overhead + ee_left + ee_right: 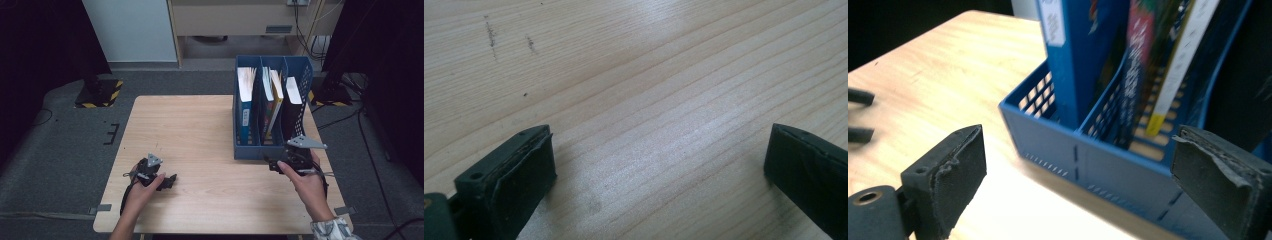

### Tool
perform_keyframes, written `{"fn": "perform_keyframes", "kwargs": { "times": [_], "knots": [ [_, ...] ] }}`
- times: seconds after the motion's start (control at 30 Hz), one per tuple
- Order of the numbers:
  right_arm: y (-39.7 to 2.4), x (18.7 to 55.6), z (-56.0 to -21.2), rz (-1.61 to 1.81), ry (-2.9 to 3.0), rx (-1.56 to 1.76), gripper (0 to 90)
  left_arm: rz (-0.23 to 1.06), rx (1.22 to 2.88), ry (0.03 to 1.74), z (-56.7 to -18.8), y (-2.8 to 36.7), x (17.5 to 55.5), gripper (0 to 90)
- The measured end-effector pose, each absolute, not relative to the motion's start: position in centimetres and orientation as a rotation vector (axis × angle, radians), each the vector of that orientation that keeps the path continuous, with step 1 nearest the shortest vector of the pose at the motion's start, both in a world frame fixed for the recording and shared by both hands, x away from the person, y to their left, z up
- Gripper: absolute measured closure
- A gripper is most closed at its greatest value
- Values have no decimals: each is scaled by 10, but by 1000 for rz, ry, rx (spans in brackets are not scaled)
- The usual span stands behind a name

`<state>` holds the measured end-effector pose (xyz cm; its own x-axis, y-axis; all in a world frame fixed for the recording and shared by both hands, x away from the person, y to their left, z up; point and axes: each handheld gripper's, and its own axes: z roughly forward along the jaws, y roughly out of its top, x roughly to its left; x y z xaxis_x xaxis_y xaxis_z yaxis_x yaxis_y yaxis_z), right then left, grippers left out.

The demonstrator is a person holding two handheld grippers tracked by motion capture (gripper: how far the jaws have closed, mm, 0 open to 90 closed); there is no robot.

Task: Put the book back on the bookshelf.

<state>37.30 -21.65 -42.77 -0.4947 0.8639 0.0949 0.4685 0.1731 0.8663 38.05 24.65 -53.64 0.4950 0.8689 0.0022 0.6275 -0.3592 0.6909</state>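
A blue three-slot file rack (247, 151) stands on the right half of the wooden table (195, 130). Its left slot holds a blue book (245, 107), the middle slot several thin books (272, 100), and the right slot a dark book (292, 100). My right gripper (273, 164) is just in front of the rack's front wall (1108, 165). It is open (1078, 155) with nothing between its jaws. My left gripper (170, 181) lies low at the table's front left. It is open (659, 150) over bare wood (649, 60).
Two black stands with yellow-and-black striped bases sit on the grey floor, one beyond the table's back left (97, 92) and one at the right (330, 95). Cables run across the floor at the right (370, 145). The rack sits close to the table's right edge.
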Motion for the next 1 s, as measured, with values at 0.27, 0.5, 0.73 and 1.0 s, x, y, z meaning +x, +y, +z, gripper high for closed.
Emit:
{"fn": "perform_keyframes", "kwargs": {
  "times": [0.27, 0.5, 0.73, 1.0],
  "knots": [
    [-204, 360, -457, 1255, 2103, 1236, 78, 492, 2110, 1222, -536, 246, 381, 0],
    [-190, 353, -472, 1259, 2145, 1186, 79, 491, 2110, 1220, -536, 246, 381, 0],
    [-165, 347, -483, 1236, 2266, 1113, 89, 487, 2115, 1217, -536, 246, 381, 0],
    [-136, 345, -497, 1198, 2394, 1008, 108, 487, 2116, 1216, -536, 246, 381, 0]
  ]
}}
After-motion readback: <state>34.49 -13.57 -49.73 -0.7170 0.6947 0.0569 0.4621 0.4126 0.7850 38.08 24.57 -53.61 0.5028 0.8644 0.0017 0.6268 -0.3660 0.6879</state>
